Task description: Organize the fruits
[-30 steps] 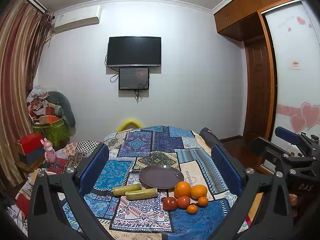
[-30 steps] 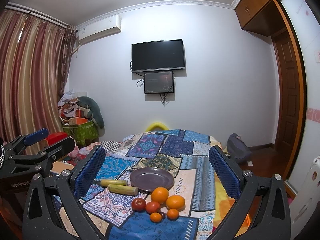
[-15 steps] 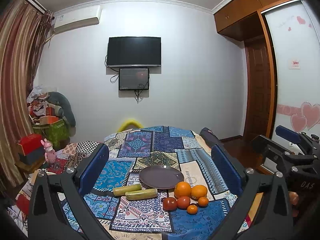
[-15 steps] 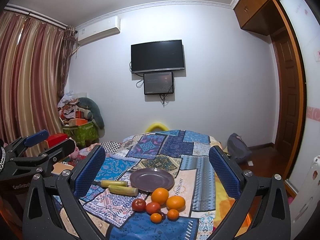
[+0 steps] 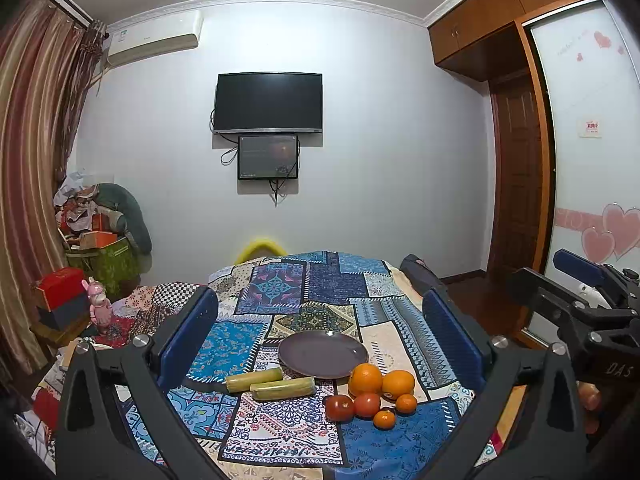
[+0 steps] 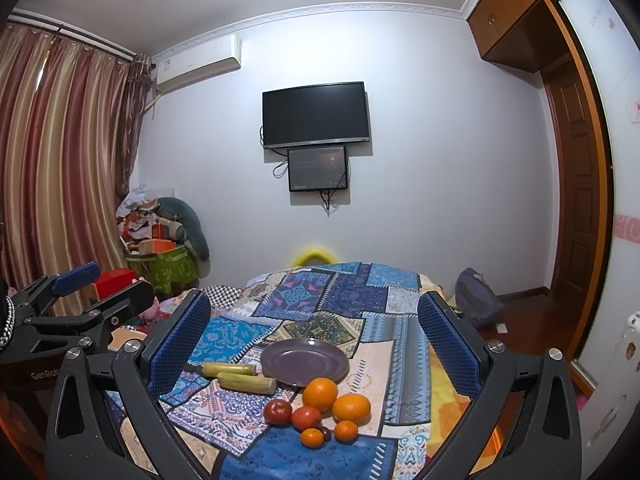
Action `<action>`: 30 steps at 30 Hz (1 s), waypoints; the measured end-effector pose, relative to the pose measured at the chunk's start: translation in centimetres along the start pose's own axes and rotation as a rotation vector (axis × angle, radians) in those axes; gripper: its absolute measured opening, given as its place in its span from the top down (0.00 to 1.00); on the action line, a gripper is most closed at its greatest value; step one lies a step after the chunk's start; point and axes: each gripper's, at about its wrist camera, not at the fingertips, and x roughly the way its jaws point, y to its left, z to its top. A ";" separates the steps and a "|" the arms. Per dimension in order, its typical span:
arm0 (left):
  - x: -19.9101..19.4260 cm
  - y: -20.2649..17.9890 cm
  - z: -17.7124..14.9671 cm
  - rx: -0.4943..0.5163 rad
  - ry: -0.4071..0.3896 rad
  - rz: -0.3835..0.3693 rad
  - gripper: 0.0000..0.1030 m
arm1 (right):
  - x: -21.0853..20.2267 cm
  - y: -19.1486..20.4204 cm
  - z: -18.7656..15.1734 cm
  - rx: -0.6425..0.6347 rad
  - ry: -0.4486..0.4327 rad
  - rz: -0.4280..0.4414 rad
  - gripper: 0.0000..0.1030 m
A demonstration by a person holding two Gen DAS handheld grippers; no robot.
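Left gripper (image 5: 320,336): fingers wide apart, holding nothing, above near edge of patchwork cloth (image 5: 280,292).
Right gripper (image 6: 314,340): fingers wide apart, holding nothing.
Plate (image 5: 323,353): mid-cloth, bare.
Oranges (image 5: 365,379): just near-right of plate; tomatoes (image 5: 339,407) and small mandarins (image 5: 384,419) nearer.
Green stalks (image 5: 282,388): two, near-left of plate.
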 end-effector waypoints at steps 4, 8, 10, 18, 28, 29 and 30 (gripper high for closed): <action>0.2 -0.1 0.0 0.000 0.003 -0.001 0.00 | 0.0 0.0 0.0 -0.002 -0.001 -0.001 0.00; 0.2 -0.1 0.0 -0.003 0.003 -0.003 0.00 | -0.1 0.0 0.0 -0.002 -0.001 -0.001 0.00; 0.3 0.0 0.0 -0.006 0.004 -0.004 0.00 | 0.0 0.0 0.1 -0.001 0.000 0.000 0.00; 0.8 0.3 -0.2 -0.014 0.015 -0.009 0.00 | 0.4 -0.2 0.0 -0.002 0.009 0.005 0.00; 2.6 0.9 -0.5 -0.035 0.059 -0.018 0.07 | 2.1 -1.0 -1.1 0.014 0.062 0.017 0.01; 2.9 0.9 -0.6 -0.034 0.069 -0.021 0.13 | 2.4 -1.2 -1.2 0.021 0.071 0.018 0.02; 3.3 0.9 -0.7 -0.033 0.081 -0.025 0.15 | 2.8 -1.4 -1.4 0.026 0.082 0.023 0.05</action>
